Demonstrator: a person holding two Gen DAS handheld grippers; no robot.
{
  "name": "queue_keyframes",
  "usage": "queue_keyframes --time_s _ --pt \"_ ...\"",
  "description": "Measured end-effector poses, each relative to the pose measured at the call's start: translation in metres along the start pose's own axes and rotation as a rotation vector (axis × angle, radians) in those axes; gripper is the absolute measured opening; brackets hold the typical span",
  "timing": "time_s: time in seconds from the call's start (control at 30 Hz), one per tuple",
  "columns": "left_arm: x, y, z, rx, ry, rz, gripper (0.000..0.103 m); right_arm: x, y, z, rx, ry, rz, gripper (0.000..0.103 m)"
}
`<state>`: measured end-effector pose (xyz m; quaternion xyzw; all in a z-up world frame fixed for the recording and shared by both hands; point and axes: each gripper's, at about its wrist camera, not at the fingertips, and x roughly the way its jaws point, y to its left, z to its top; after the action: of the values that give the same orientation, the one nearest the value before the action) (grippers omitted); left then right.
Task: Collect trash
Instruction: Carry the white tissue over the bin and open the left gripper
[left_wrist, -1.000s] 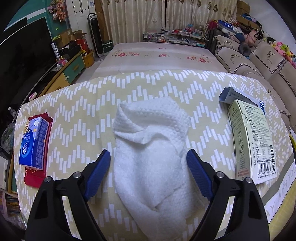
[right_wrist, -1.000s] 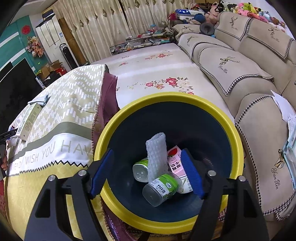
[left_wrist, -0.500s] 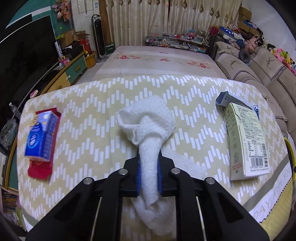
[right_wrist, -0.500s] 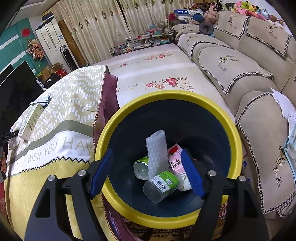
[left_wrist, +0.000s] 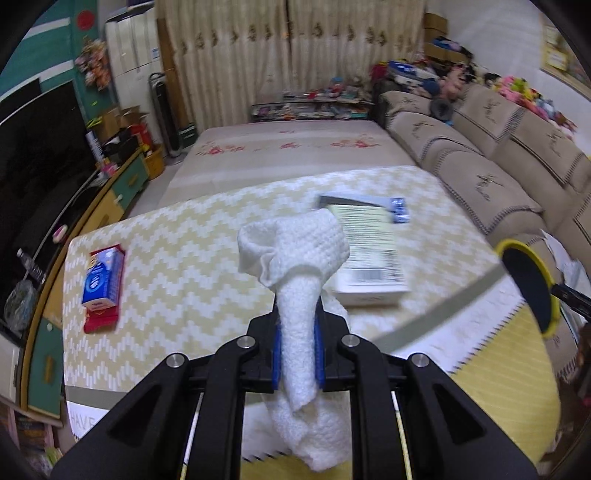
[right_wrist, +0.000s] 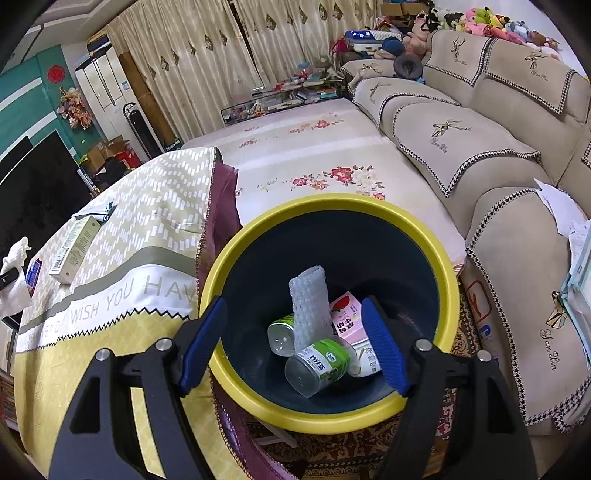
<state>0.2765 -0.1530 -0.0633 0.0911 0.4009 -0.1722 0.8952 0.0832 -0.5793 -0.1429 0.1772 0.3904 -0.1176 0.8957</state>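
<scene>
My left gripper is shut on a crumpled white paper towel and holds it above the table; the towel also shows far left in the right wrist view. My right gripper is open and empty, hovering over the yellow-rimmed dark bin. In the bin lie a white foam net sleeve, two small green-labelled bottles and a pink carton. The bin shows at the right edge of the left wrist view.
On the zigzag tablecloth lie a pale green box and a blue tissue pack on a red packet. A beige sofa stands right of the bin. A floral mat lies beyond.
My left gripper closed on the paper towel, lifted it off the table and swung right, so the bin came into its view. The right gripper stayed open over the bin.
</scene>
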Motion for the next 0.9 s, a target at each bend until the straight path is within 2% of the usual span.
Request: queue_keyframes --time_s 0.27,0.6,0.77,0.9 --pt "-0.023 -0.094 0.012 0.101 -0.022 -0.136 0.014 -0.024 -0.014 0.0 -0.013 -0.036 -0.039 0.071" --pt "-0.017 -0.228 0.03 0.253 -0.002 -0.3 0.014 -0.062 -0.054 -0.008 0.01 -0.087 -0.091 0.072" --pt "-0.01 -0.285 0.039 0.311 0.017 -0.358 0.014 -0.074 -0.076 -0.014 0.035 -0.094 -0.117 0.073" --pt "0.002 -0.325 0.041 0.358 0.023 -0.37 0.015 -0.081 -0.093 -0.018 0.058 -0.097 -0.129 0.073"
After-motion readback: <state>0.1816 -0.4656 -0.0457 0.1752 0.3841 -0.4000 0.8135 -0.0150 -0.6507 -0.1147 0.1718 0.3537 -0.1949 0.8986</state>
